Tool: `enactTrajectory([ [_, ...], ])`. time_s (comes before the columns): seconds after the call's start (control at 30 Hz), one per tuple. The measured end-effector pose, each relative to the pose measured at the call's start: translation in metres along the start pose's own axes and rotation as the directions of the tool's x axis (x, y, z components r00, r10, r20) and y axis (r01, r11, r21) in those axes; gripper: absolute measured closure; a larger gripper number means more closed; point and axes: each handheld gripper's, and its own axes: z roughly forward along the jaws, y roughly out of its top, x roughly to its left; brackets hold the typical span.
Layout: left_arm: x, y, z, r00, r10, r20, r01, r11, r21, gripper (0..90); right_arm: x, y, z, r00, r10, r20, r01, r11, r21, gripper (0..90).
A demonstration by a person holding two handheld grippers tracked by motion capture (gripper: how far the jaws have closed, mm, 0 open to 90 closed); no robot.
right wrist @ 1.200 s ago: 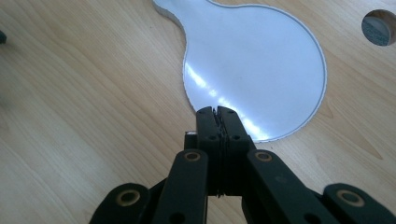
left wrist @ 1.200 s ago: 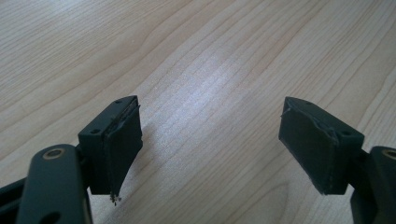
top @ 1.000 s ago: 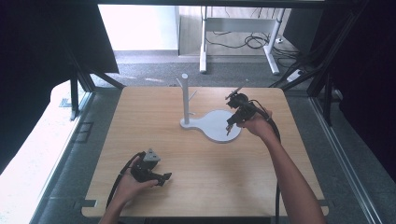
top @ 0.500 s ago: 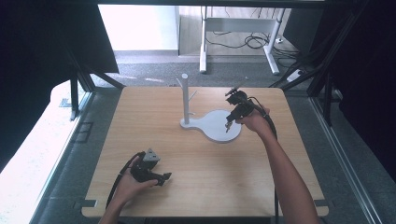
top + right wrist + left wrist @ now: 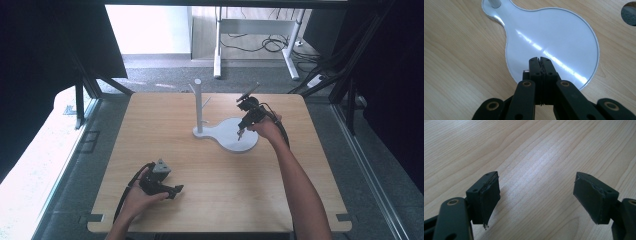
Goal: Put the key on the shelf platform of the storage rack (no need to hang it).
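Two hand-held grippers: left hand-held gripper point(image 5: 172, 190), right hand-held gripper point(image 5: 241, 133); one white stand point(image 5: 235, 137).

Lab or test-rig setting. Bare wooden table point(image 5: 220, 165) enclosed by a black strut frame point(image 5: 82, 95) and dark curtains point(image 5: 45, 60). Grey floor point(image 5: 165, 75), loose cables point(image 5: 265, 44), white desk legs point(image 5: 218, 45) behind.

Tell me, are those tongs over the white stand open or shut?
Shut. In the right gripper view the right tongs have both black jaws pressed together, nothing visible between them, poised over the white stand's round base.
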Motion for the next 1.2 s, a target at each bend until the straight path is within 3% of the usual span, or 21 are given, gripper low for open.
enactTrajectory([
  [0.47, 0.0, 0.0, 0.0, 1.0, 0.01, 0.002, -0.01, 0.9999, 0.005, 21.6, -0.003, 0.011, 0.014, 0.9999, 0.013, -0.005, -0.013, 1.0, -0.003, 89.6],
  [0.8, 0.0, 0.0, 0.001, 0.9999, 0.014, 0.006, -0.014, 0.9999, 0.007, 21.6, -0.007, 0.014, 0.035, 0.9996, 0.028, -0.007, -0.028, 1.0, 0.006, 89.6],
  [1.2, -0.001, 0.0, 0.003, 0.9999, 0.011, 0.006, -0.011, 0.9999, 0.009, 21.6, -0.016, 0.011, 0.057, 0.9976, 0.061, 0.032, -0.061, 0.998, 0.018, 89.4],
])
